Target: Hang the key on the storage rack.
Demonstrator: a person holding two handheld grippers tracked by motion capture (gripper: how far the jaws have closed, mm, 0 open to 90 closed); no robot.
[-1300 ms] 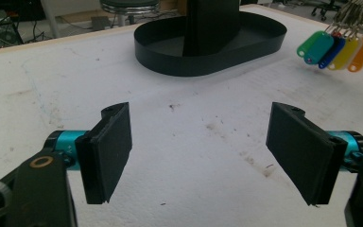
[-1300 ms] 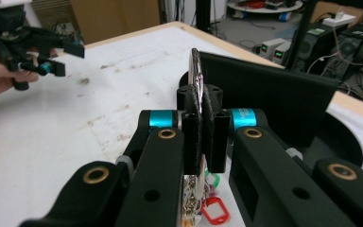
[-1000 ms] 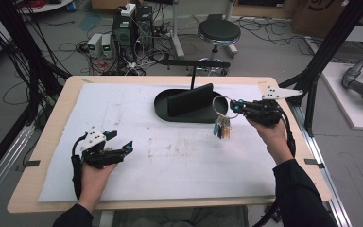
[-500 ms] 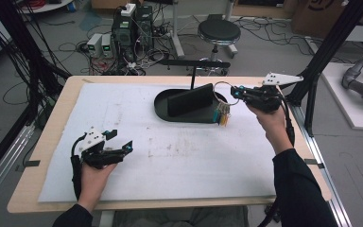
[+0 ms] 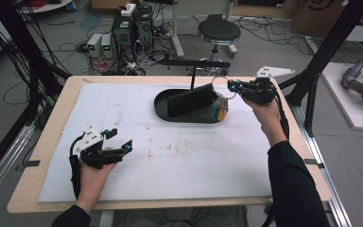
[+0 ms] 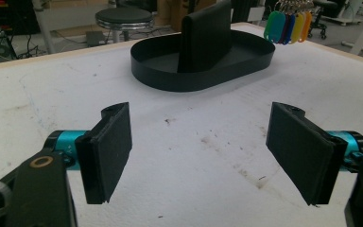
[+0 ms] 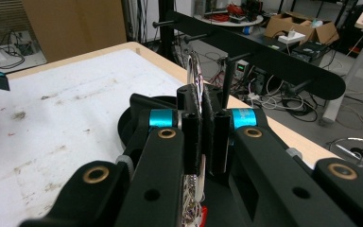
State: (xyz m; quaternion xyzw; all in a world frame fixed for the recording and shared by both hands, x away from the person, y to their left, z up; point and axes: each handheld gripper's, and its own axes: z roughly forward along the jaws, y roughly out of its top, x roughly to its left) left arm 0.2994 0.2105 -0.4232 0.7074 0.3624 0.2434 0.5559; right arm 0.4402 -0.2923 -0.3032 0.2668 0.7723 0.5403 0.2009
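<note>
From the high view, the right gripper (image 5: 232,86) has carried the key ring (image 5: 219,84) with its coloured tags (image 5: 221,108) up and back over the past second, from beside the black tray (image 5: 170,112) to above its far right end, near the peg rack (image 5: 196,63); the left gripper (image 5: 116,139) has stayed low over the table (image 5: 179,161), spread wide. The left gripper view confirms wide, empty jaws, tags (image 6: 286,24) hanging beyond the tray (image 6: 189,80). In the right gripper view, jaws clamp the ring (image 7: 194,71) just before the rack (image 7: 264,54), probably for hanging.
</note>
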